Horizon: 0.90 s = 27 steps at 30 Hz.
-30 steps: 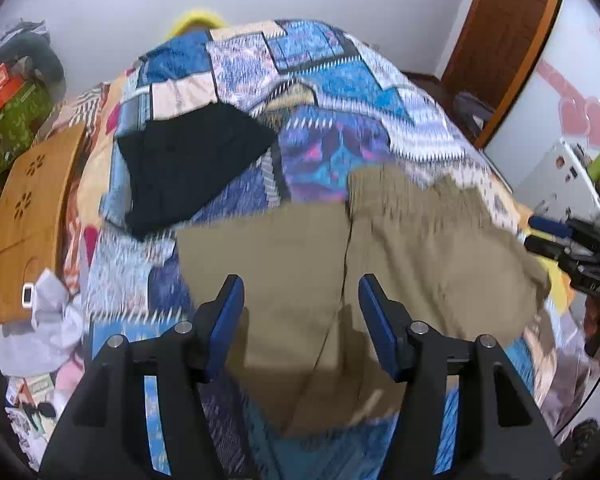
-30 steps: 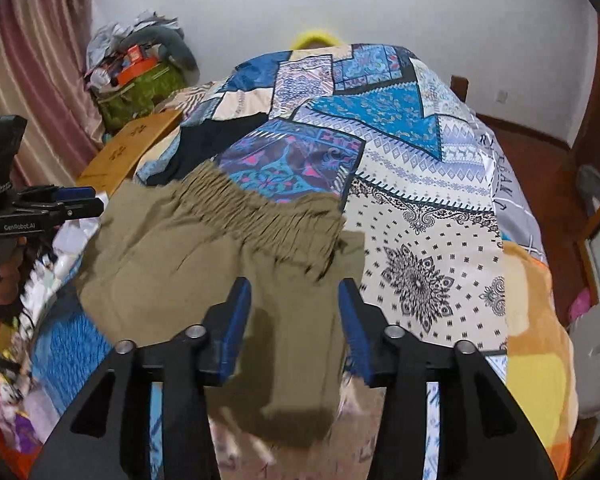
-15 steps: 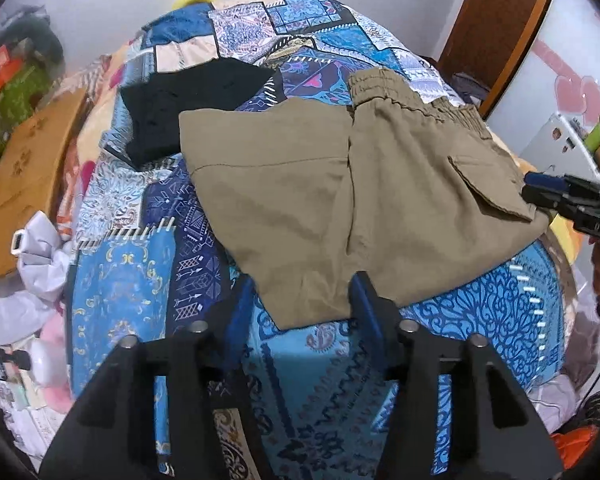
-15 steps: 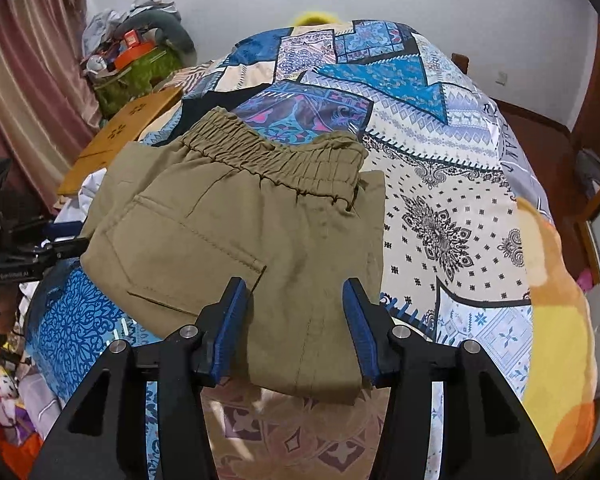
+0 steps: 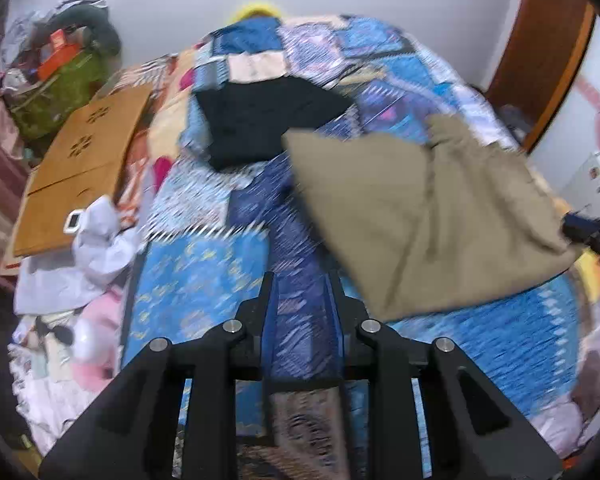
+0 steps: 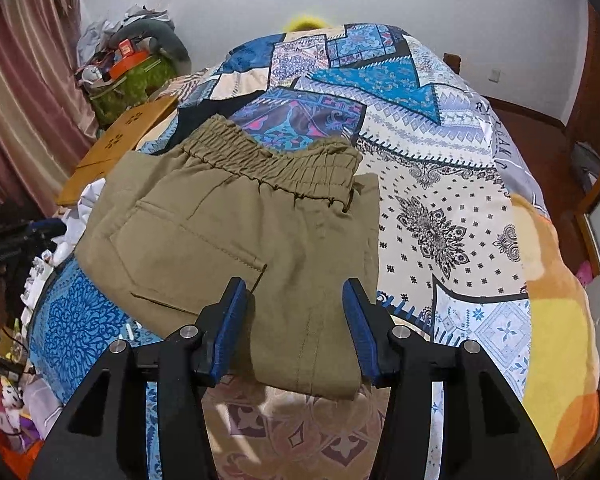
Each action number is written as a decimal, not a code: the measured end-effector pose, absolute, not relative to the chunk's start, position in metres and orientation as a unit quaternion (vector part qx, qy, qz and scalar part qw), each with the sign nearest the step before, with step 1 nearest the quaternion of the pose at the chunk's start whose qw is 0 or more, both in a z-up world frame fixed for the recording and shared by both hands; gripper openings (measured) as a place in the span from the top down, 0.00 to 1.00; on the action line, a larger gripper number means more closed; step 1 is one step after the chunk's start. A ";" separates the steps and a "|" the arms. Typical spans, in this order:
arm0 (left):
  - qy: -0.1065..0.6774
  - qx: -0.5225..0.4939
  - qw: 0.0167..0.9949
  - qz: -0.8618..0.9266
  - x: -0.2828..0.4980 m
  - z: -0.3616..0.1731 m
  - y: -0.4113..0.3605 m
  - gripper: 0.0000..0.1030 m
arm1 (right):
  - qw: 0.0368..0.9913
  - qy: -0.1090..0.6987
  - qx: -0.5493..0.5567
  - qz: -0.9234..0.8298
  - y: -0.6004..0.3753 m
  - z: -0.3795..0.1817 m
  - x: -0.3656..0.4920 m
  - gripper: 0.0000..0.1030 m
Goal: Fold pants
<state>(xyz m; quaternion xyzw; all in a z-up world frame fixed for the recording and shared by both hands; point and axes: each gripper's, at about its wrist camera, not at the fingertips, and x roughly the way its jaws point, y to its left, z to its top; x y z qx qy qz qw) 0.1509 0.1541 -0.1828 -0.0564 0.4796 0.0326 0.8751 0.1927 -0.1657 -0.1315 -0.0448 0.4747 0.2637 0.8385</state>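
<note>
Pants [image 6: 236, 236], one khaki pair folded on the bedspread [image 6: 452, 216], lie ahead of the empty, spread right gripper [image 6: 296, 320] and right of the empty, narrowly parted left gripper [image 5: 302, 312]; one black garment [image 5: 260, 120] beyond.

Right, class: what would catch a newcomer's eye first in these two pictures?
The folded khaki elastic-waist pants lie on the bright blue patchwork bedspread, just ahead of the open right gripper. In the blurred left view, a flat black garment lies beyond the pants, and the left gripper hangs over bare bedspread.
</note>
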 end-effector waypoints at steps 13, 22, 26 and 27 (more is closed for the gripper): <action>0.511 -0.030 0.859 0.020 0.171 -0.217 0.130 0.33 | 0.845 0.479 -0.039 0.235 -0.192 -0.132 0.191 0.46; 0.509 -0.083 0.856 0.039 0.180 -0.207 0.173 0.33 | 0.839 0.498 0.018 0.218 -0.218 -0.134 0.214 0.39; 0.503 -0.117 0.857 -0.004 0.205 -0.205 0.167 0.32 | 0.833 0.502 0.019 0.231 -0.209 -0.136 0.225 0.39; 0.503 -0.124 0.855 -0.019 0.210 -0.207 0.164 0.30 | 0.830 0.504 0.021 0.236 -0.206 -0.138 0.227 0.39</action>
